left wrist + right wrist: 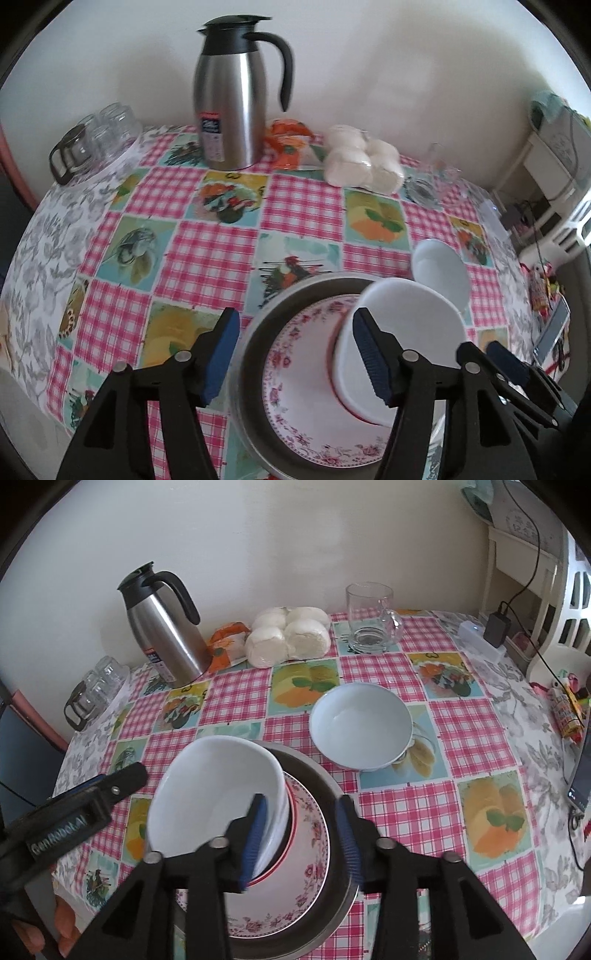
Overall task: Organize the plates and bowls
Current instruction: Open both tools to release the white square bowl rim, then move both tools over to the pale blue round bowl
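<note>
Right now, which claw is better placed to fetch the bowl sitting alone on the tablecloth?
Probably the right claw: the lone white bowl sits on its side, just ahead. The left claw is farther away.

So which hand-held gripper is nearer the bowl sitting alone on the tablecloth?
Right: the lone bowl lies just ahead of it. The left hand-held gripper is on the stack's far side.

We lose the near rim of the metal tray (255, 373) under the picture's bottom edge. The white bowl (218, 794) covers the floral plate's (306, 853) middle. At the table's (461, 738) far left corner, the glasses (99, 686) blur together.
</note>
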{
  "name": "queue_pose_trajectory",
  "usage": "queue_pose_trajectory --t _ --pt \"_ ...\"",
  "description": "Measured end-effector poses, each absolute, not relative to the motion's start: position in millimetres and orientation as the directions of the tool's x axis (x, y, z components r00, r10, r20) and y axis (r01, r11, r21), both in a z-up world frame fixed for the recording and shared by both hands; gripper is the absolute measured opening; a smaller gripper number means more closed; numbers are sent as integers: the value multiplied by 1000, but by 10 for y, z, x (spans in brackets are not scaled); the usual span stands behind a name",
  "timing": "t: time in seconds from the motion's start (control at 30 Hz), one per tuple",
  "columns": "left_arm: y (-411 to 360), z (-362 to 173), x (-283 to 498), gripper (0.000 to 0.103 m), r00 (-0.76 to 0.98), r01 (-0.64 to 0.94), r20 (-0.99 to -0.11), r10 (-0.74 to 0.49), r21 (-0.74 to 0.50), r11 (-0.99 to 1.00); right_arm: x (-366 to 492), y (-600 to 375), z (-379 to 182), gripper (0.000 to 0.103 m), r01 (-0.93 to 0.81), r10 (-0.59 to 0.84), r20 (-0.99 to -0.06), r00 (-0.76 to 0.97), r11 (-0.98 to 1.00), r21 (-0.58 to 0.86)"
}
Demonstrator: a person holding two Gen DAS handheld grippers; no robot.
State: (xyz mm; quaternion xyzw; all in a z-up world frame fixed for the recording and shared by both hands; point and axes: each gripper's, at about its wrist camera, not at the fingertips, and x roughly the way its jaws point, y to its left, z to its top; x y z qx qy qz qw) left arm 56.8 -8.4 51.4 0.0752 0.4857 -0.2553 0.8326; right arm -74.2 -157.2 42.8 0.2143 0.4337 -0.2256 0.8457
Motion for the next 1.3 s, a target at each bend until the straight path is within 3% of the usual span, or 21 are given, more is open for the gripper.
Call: queue_pose_trajectory --t 0.07,0.17,0.2,0.27,0.67,1.3 --pt "-63 490 589 67 402 483 -852 -336 -114 868 -739 -1576 427 57 568 -199 -830 521 806 163" --pt "-40 462 611 69 409 468 -855 -319 -103 878 -736 -1576 428 68 569 -205 -828 522 807 159" --pt "-34 456 615 79 413 464 -855 -313 -98 881 -738 -1576 428 70 570 -208 -827 522 807 156" --pt "-25 451 626 85 424 456 -853 -303 -88 886 -739 -1581 426 75 572 -215 -826 522 806 152" --pt "49 422 694 86 450 415 -851 -270 -69 907 -748 -1601 437 100 576 -245 -814 527 807 131" --pt "-55 430 682 86 457 414 -853 -253 -49 909 -816 -1786 441 103 595 -261 -811 524 793 130"
